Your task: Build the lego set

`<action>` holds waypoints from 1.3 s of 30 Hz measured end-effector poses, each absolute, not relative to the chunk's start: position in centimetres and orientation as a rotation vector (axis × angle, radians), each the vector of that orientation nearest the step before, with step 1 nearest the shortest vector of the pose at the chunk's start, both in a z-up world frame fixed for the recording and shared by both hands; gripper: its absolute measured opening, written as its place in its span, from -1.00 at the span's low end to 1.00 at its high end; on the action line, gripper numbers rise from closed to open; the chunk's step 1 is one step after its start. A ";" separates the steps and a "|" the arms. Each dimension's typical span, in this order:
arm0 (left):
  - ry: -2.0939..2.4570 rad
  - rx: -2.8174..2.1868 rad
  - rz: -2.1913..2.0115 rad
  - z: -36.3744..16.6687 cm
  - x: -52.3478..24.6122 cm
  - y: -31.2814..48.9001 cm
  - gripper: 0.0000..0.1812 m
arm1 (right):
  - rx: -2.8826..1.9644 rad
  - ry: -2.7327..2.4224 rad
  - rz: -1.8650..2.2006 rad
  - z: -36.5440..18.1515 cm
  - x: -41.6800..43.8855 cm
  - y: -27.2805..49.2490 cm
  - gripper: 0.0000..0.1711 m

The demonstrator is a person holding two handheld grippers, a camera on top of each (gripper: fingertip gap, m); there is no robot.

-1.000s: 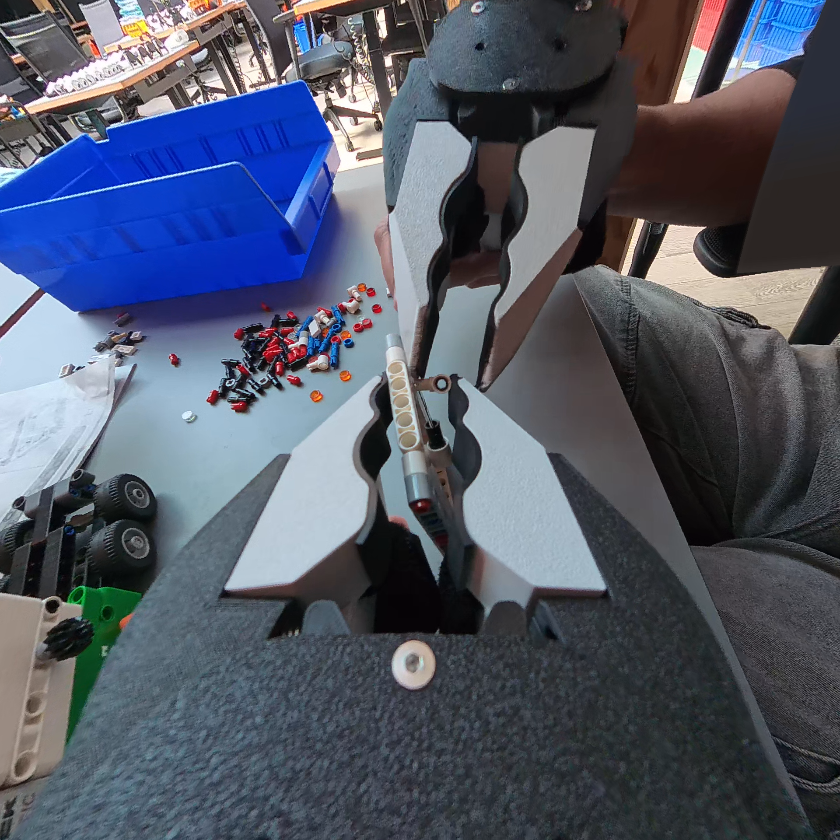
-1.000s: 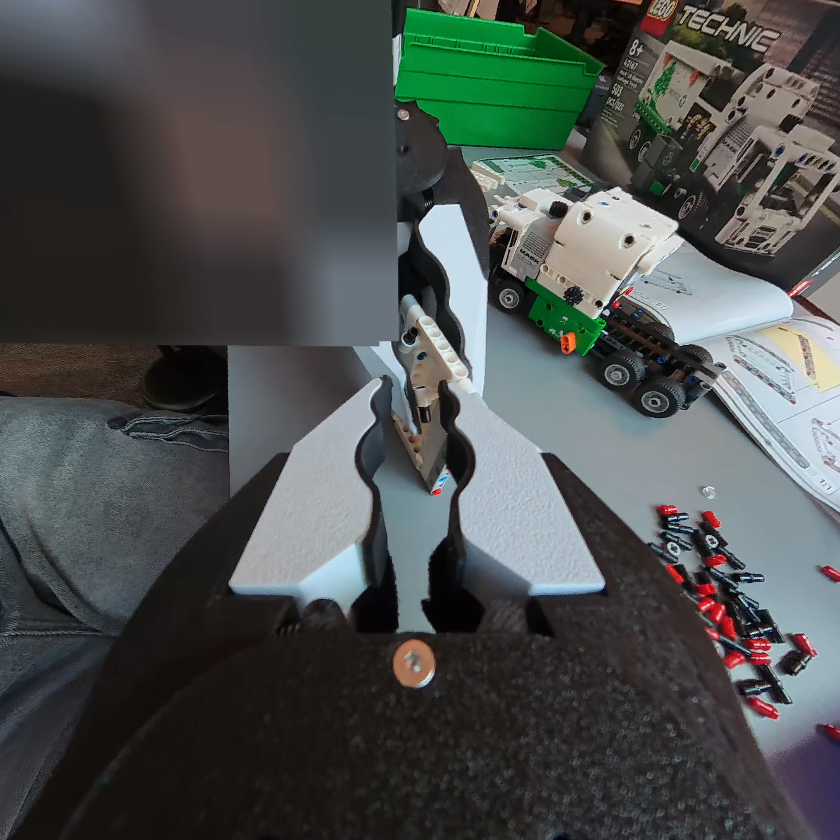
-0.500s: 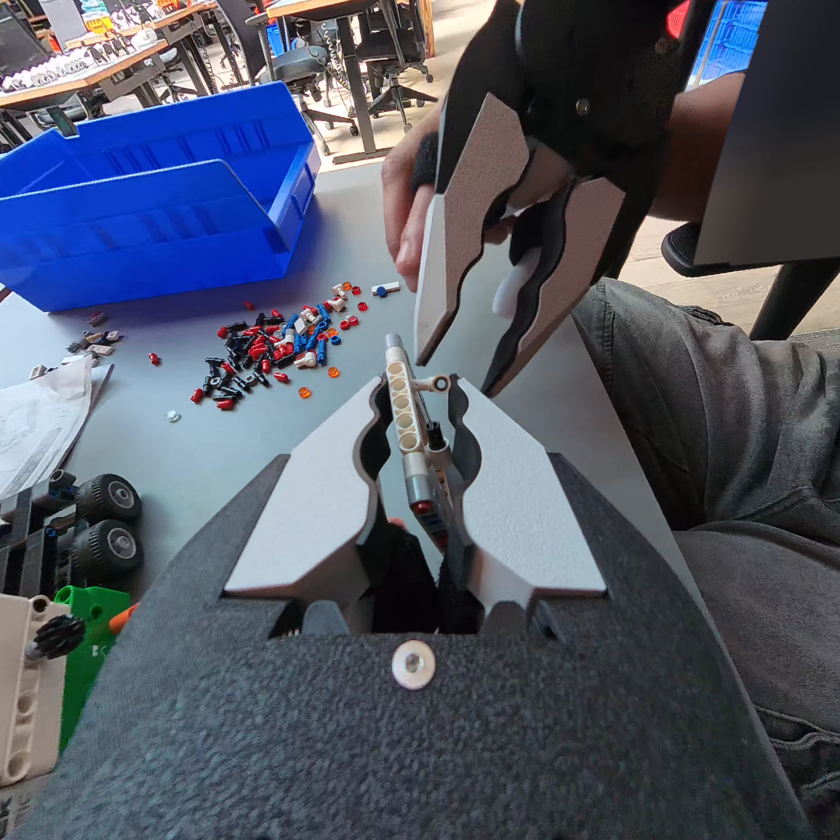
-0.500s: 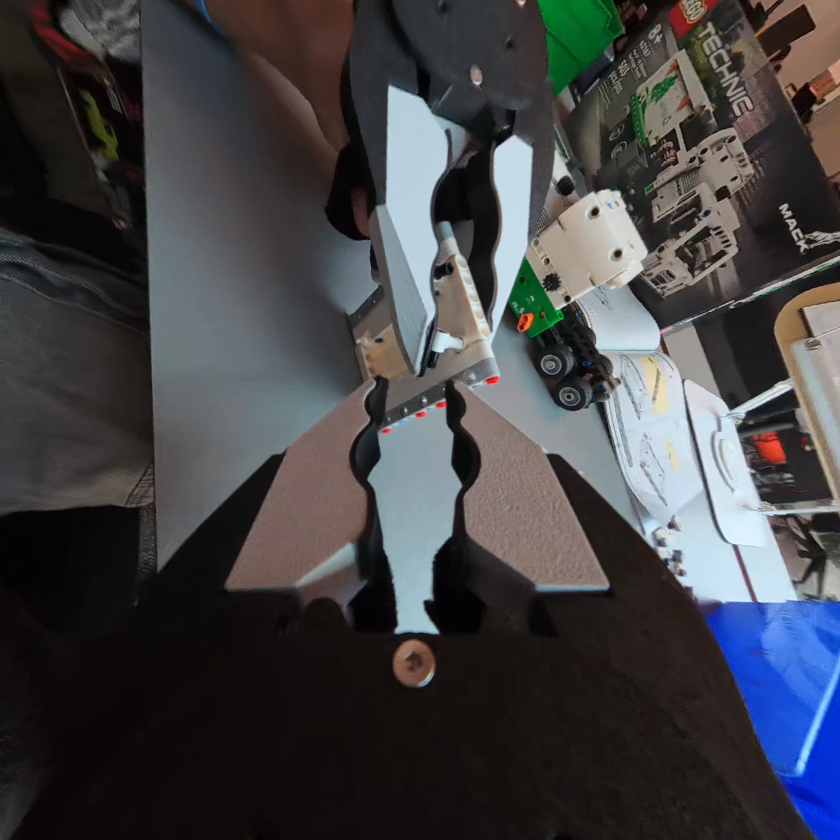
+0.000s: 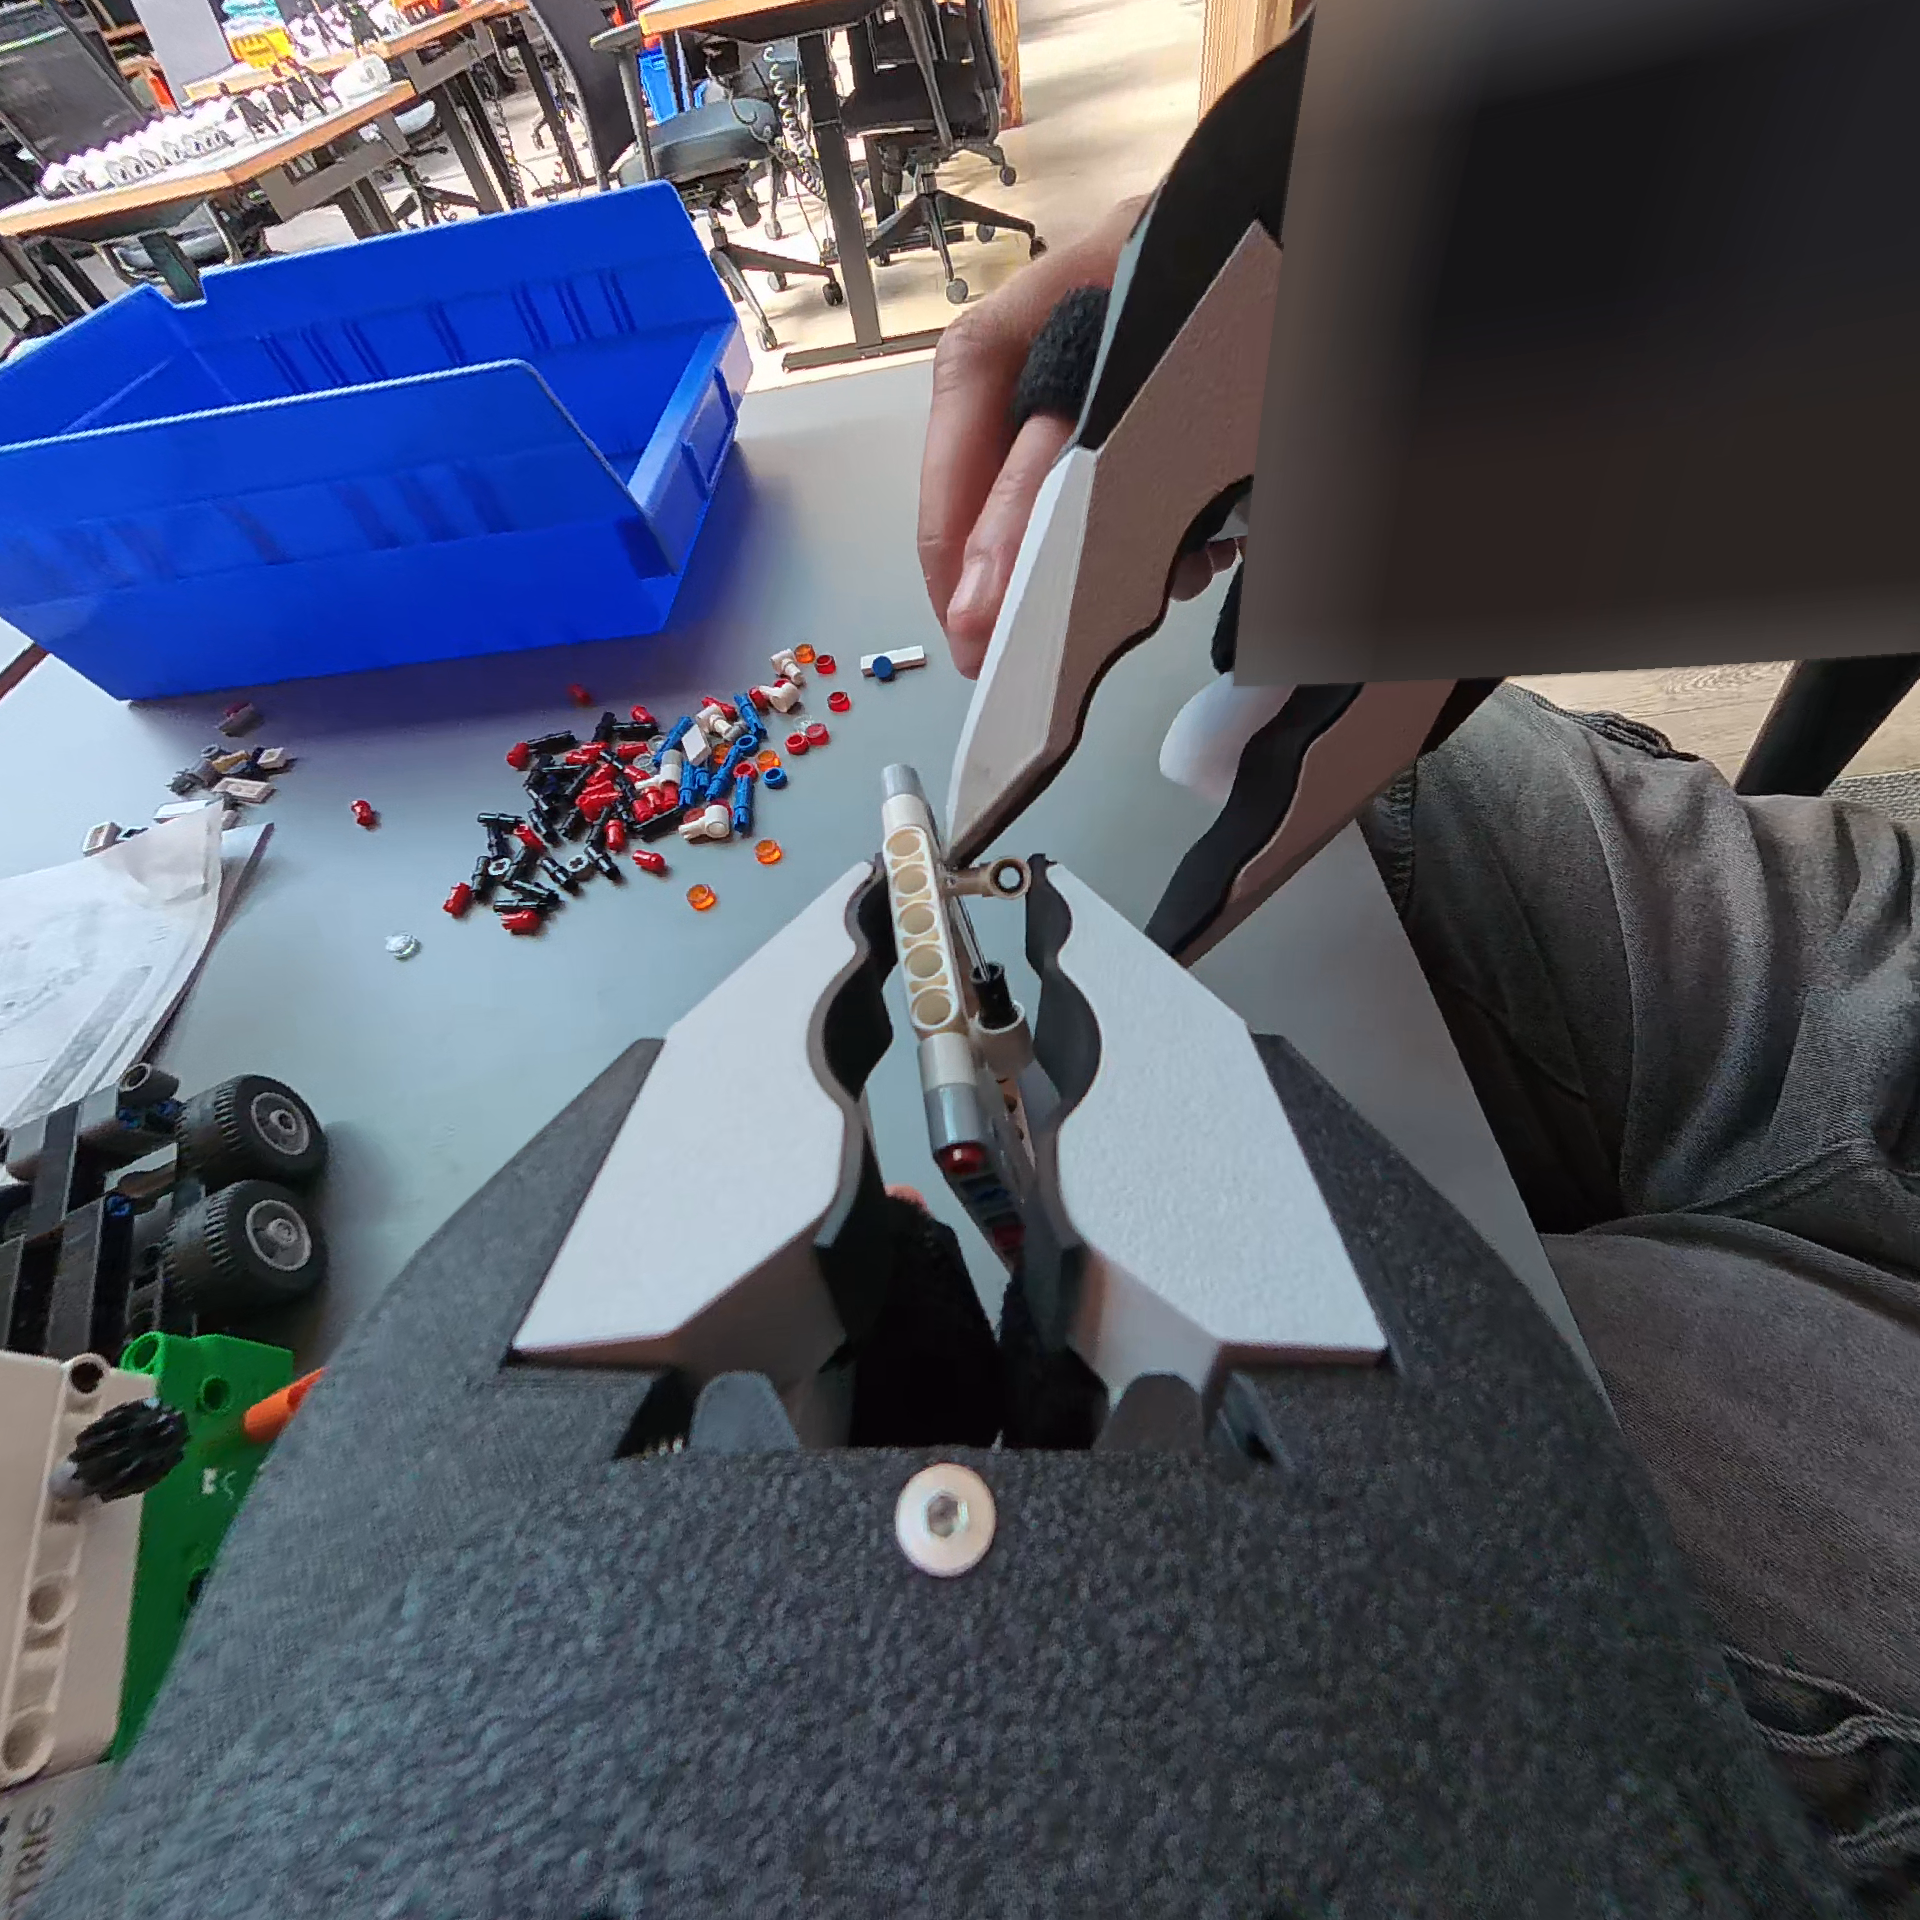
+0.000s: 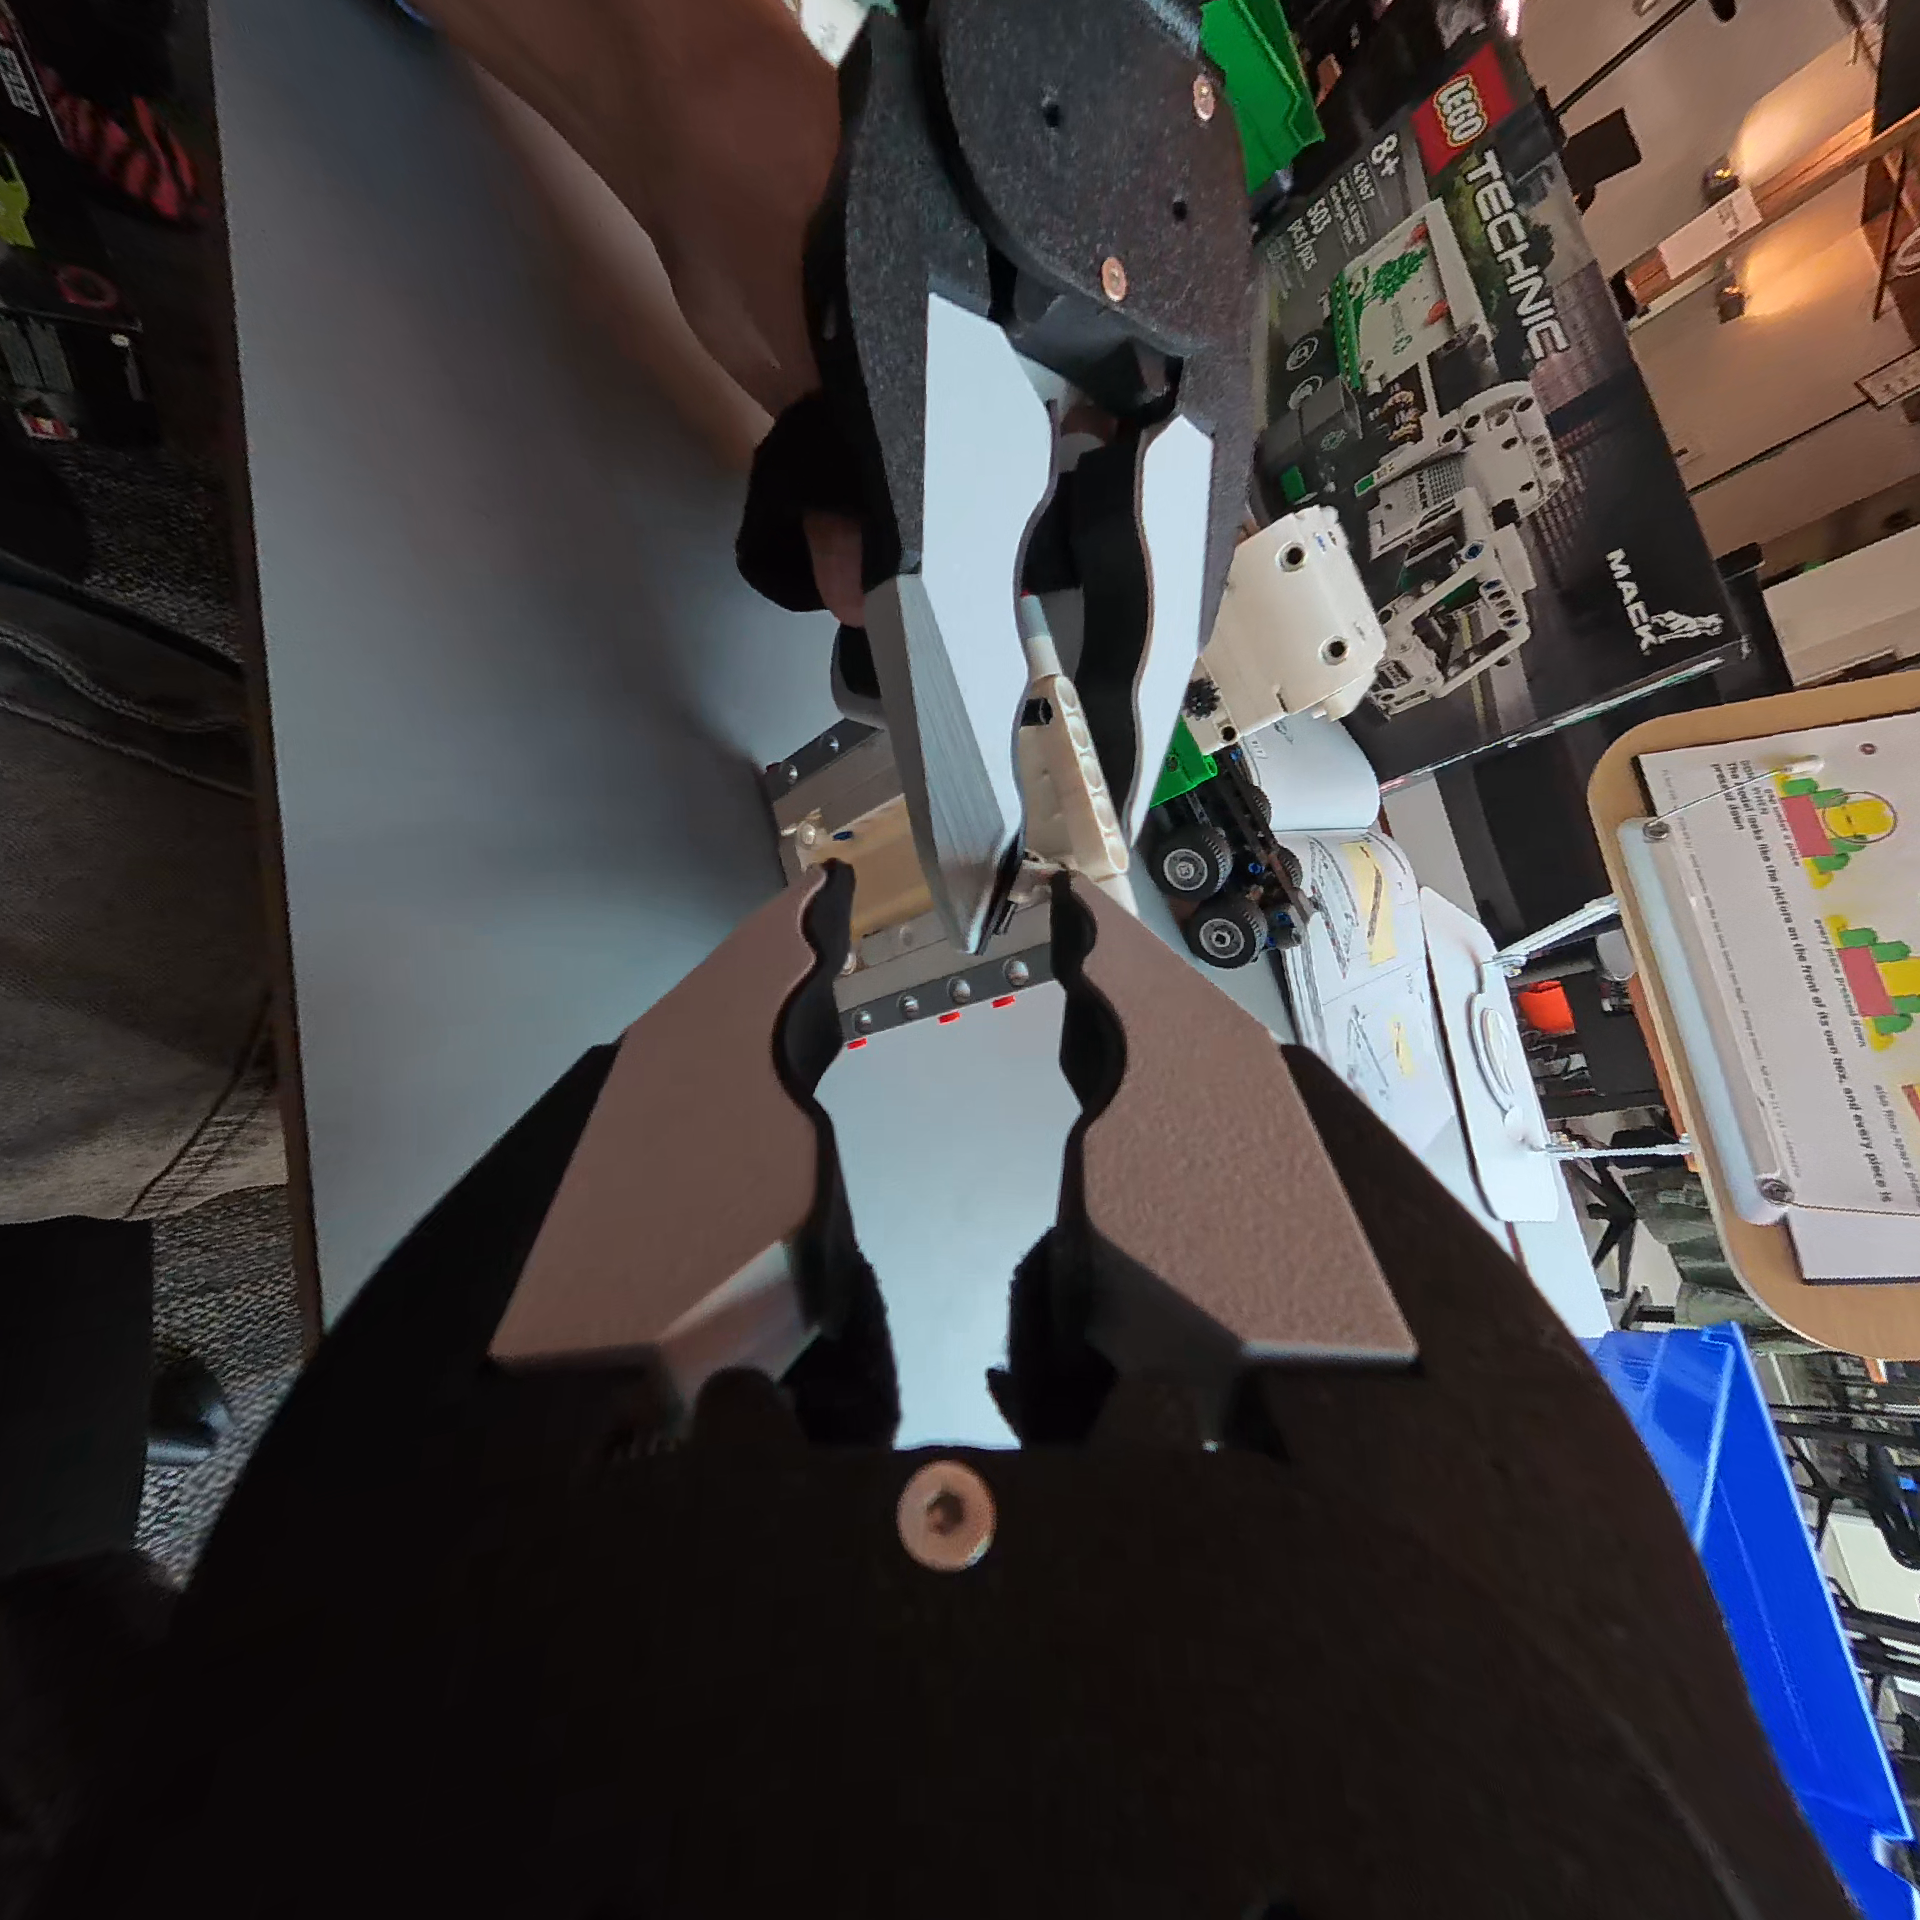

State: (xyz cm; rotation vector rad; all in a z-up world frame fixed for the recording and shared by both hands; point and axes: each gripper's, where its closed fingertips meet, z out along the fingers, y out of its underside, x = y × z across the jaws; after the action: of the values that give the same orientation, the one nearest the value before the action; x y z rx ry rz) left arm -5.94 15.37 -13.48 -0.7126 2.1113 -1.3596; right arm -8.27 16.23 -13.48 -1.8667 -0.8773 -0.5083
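Note:
My left gripper [image 5: 956, 883] is shut on a small lego assembly [image 5: 925, 935]: a white holed beam, a grey bar with red pins and a tan connector [image 5: 1003, 878]. It holds the assembly above the grey table [image 5: 468, 1018]. My right gripper [image 6: 945, 904] is open and rolled sideways. Its fingertips flank the assembly's grey bar [image 6: 935, 1003] and the tip of the left gripper [image 6: 1049, 873]. In the left wrist view the right gripper [image 5: 1070, 894] comes in from the upper right, one fingertip [image 5: 966, 821] touching the white beam beside the tan connector.
A blue bin [image 5: 364, 468] stands at the back left. Loose red, black and blue pins [image 5: 644, 790] lie in front of it. The half-built white and green truck [image 6: 1288, 623] stands beside the set's box [image 6: 1507, 364] and the open booklet [image 6: 1351, 935]. The person's leg [image 5: 1662, 1039] is by the table edge. My left and right fingertips are right by each other.
My right gripper has rolled onto its side and closed in on the assembly, so its open tips now flank it. My left gripper holds the assembly almost still.

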 end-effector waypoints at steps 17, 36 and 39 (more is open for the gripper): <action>2.099 -0.754 -1.361 -13.5 -5.8 15.5 -0.76 | -1.829 -0.819 -0.626 -13.0 -7.6 16.8 -0.74; 2.094 -0.788 -1.315 -13.6 -5.4 15.7 -0.84 | -1.863 -0.780 -0.636 -12.8 -7.2 17.0 -0.77; 2.095 -0.792 -1.322 -13.6 -5.3 15.8 -0.84 | -1.858 -0.773 -0.616 -12.7 -7.2 17.0 -0.76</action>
State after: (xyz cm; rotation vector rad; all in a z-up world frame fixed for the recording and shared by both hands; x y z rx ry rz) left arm -5.31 15.75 -13.56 -0.7919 2.0951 -1.3217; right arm -7.18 17.04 -12.73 -1.8582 -0.7731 -0.6163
